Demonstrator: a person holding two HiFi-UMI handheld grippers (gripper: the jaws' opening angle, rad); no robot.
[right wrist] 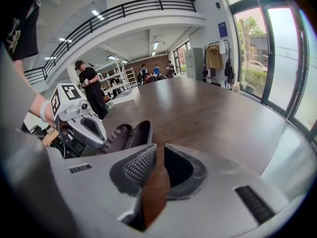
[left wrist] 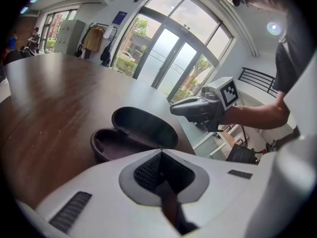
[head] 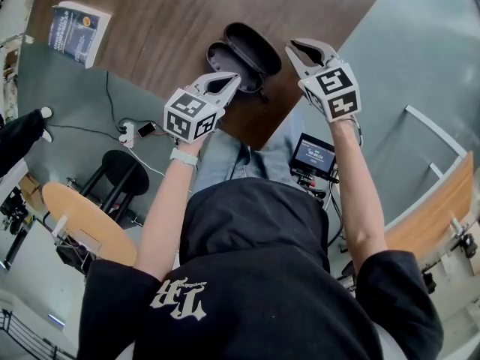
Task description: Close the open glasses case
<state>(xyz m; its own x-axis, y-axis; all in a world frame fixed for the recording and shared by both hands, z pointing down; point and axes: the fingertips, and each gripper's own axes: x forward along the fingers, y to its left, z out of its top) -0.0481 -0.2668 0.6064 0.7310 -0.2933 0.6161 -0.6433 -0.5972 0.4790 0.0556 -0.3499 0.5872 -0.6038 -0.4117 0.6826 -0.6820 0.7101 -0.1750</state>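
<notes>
1. Black shirt (head: 247, 276) of the person fills the near bottom of the head view, with both forearms reaching away toward the surface (head: 165, 21).
2. The glasses case (head: 244, 51) lies open on the dark wood surface, close to its near edge, which runs diagonally. Its two halves are hinged side by side, and the lid is tilted up behind the shallow tray (left wrist: 114, 145).
3. The left claw (head: 234, 79) hangs just near-left of the case, its tips pointing at the tray's near rim. Its own view shows the jaws together at the tips (left wrist: 161, 150) with nothing held. I cannot tell whether they touch the case.
4. The right claw (head: 289, 49) hangs just right of the case, over the surface's near edge and apart from the lid. Its jaws stand a thin slit apart (right wrist: 156, 145), with only bare wood showing through.
5. Beyond the case the surface runs far and left as a wide bare stretch (right wrist: 208, 108). The only other thing seen on it is a book (head: 79, 32) at its left edge, well apart from the case.
6. Off the near edge, grey floor (head: 420, 66) shows to the right. A black stool (head: 124, 171) and a round wooden table (head: 82, 223) stand to the near left.
</notes>
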